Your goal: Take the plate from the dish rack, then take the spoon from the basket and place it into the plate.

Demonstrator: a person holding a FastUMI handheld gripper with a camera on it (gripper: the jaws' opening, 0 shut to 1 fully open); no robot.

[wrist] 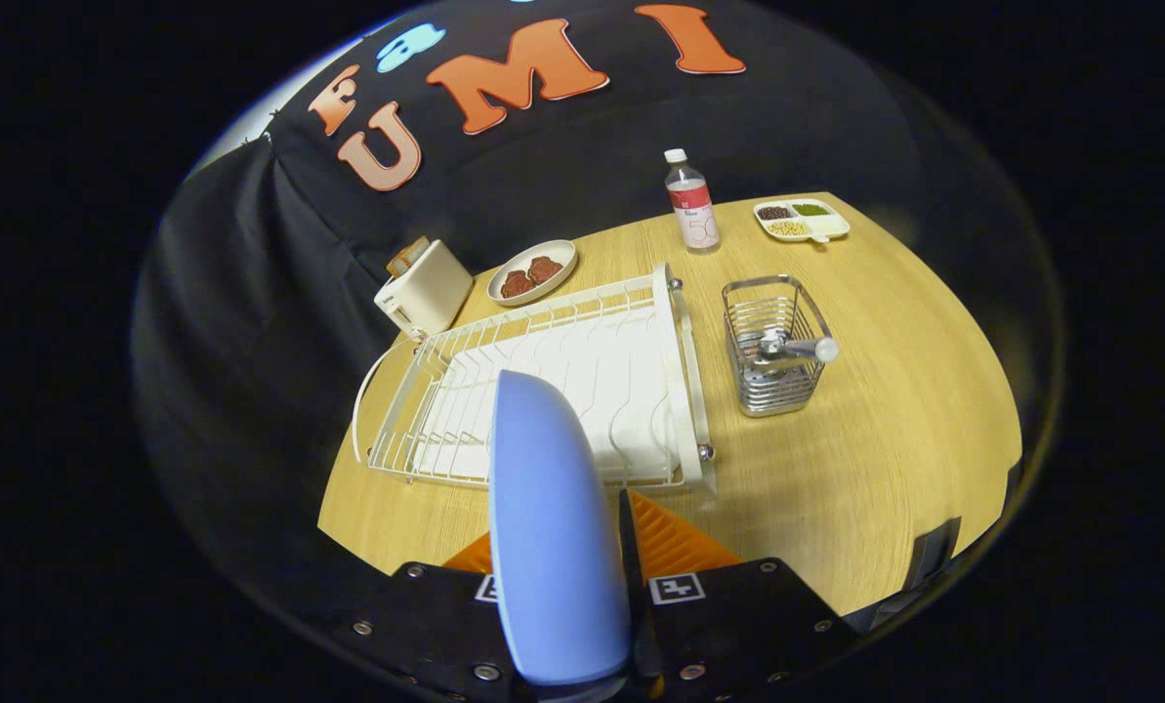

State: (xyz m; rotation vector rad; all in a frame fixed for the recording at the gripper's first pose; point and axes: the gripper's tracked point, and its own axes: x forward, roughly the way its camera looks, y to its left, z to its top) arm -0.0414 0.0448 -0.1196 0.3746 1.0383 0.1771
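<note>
The black, flat-faced gripper body (582, 625) is showing small silver screws along its face, two white square tags with black marks, and ribbed pads.

A cream toaster (426, 289) stands at the far corner of the wooden surface (885, 459). Just beside it sits a shallow bowl (532, 271) holding two brown pieces. Farther along stand a clear bottle (691, 203) and a divided tray (802, 221) of beans.
</note>
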